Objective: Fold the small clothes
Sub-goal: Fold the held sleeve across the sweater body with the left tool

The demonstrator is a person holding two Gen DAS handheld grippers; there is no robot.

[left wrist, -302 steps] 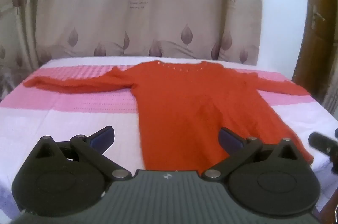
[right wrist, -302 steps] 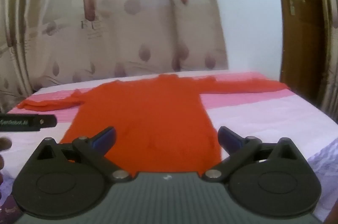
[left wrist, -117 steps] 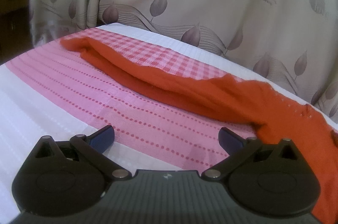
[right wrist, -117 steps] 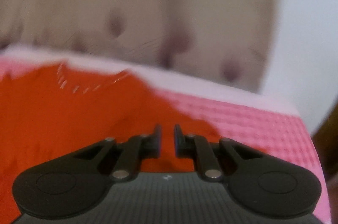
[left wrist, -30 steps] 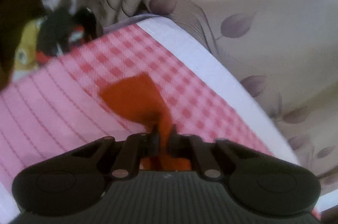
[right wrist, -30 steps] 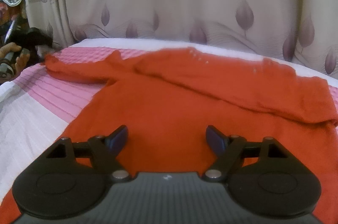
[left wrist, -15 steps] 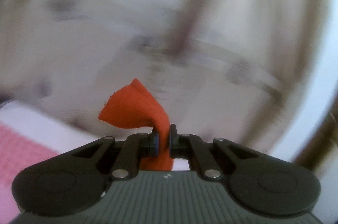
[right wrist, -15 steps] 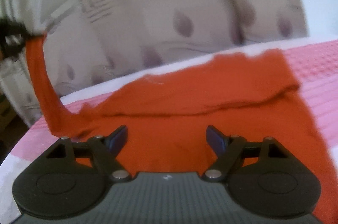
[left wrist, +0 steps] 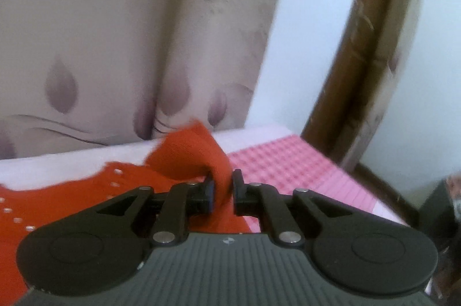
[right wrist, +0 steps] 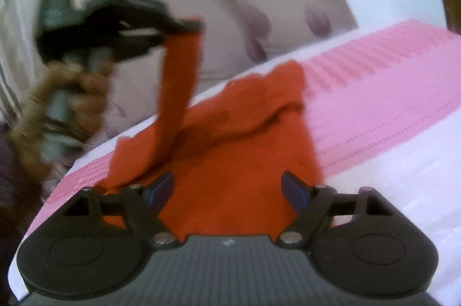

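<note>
An orange-red knit sweater (right wrist: pixel 230 161) lies on the pink and white bedcover (right wrist: pixel 389 92). Its right sleeve lies folded across the chest. My left gripper (left wrist: pixel 221 186) is shut on the cuff of the left sleeve (left wrist: pixel 193 153) and holds it above the sweater's neckline. In the right wrist view the left gripper (right wrist: pixel 190 26) is up at the left, the sleeve (right wrist: pixel 178 86) hanging from it down to the shoulder. My right gripper (right wrist: pixel 227 187) is open and empty, low over the sweater's body.
A beige curtain with leaf prints (left wrist: pixel 100 46) hangs behind the bed. A brown wooden door frame (left wrist: pixel 354 60) stands at the right beyond the bed's corner. Bare pink bedcover (left wrist: pixel 288 164) lies right of the sweater.
My left gripper has carried the sleeve cuff rightward from high in the air to above the neckline. The right gripper has stayed open over the body, its view swung a little.
</note>
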